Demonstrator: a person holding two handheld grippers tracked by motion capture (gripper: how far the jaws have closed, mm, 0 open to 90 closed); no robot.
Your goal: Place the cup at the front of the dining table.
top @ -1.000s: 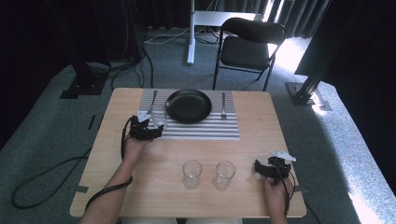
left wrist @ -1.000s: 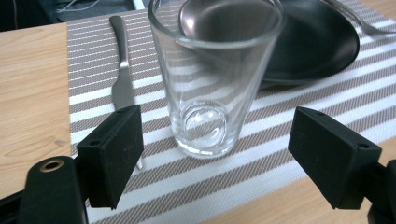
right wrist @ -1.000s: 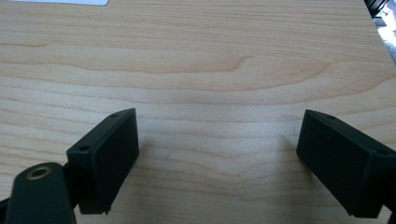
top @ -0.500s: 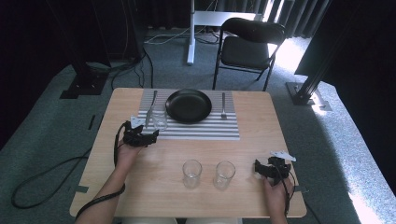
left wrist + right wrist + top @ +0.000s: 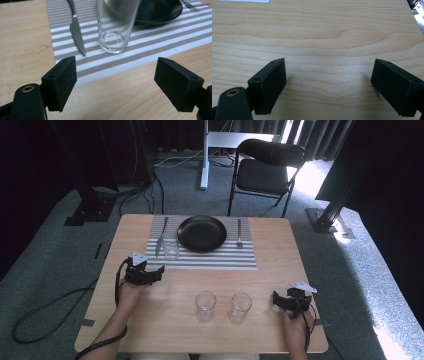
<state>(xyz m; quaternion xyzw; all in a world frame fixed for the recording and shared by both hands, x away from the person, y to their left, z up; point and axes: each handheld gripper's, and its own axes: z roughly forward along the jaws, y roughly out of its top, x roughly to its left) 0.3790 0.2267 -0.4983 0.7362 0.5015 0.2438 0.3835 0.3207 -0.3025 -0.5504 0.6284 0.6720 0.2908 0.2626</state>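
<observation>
From above, the left gripper (image 5: 159, 273) sits over the wooden table (image 5: 270, 280) at the near left corner of the striped placemat (image 5: 210, 260), its jaws pointing right and a little away from the person. Just beyond it a clear glass (image 5: 171, 248) stands upright on the placemat, mouth up, its long axis vertical, between the knife (image 5: 161, 236) and the black plate (image 5: 202, 233). A fork (image 5: 239, 233) lies on the plate's other side, lengthwise toward the far edge. Two more glasses, one (image 5: 205, 306) beside the other (image 5: 240, 307), stand upright near the front of the table. The right gripper (image 5: 276, 298) rests at the front right, well apart from them.

In the left gripper view, the left gripper (image 5: 115, 82) has its jaws spread wide with nothing between them. The glass (image 5: 115, 25) stands straight ahead, clear of both jaws, its base on the stripes. The knife (image 5: 76, 30) lies just to its left, tip toward the camera.

In the right gripper view, the right gripper (image 5: 328, 85) is likewise wide open and empty, over bare wood.
</observation>
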